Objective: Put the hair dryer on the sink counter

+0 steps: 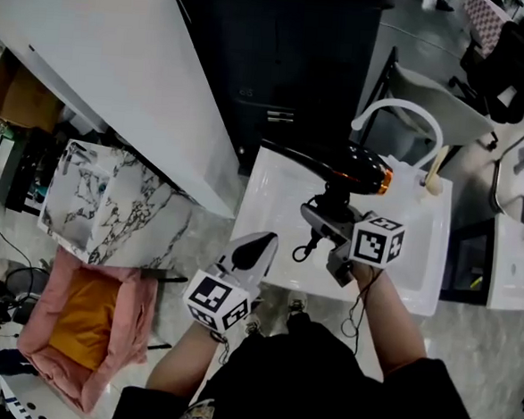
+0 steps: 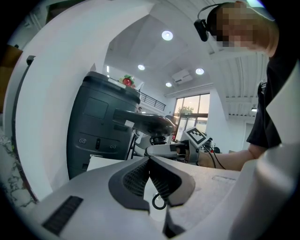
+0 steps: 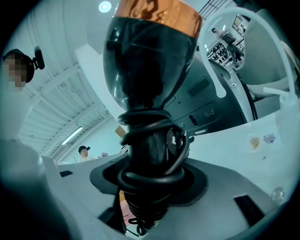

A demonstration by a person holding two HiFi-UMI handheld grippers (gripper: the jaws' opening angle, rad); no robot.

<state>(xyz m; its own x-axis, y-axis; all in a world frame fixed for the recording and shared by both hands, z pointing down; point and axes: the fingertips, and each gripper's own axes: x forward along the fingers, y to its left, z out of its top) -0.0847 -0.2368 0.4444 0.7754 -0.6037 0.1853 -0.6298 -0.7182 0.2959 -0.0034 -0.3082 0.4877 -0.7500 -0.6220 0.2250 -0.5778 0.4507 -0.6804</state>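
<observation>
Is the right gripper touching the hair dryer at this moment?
Touching. In its own view, the right gripper has its jaws clamped on the cord-wrapped handle of the hair dryer.

Glossy black plastic hair dryer [image 1: 341, 165], smooth glossy white sink counter [image 1: 276, 194], veined polished marble block [image 1: 110, 204]

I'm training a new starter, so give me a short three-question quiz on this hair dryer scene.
1. True or false: the left claw holds the hair dryer.
2. What is wound round the dryer's handle?
3. Fill in: the dryer is held above the white ____.
Key: 1 false, the right claw grips it, and the left claw is shut and empty. 2 its cord. 3 sink.
</observation>
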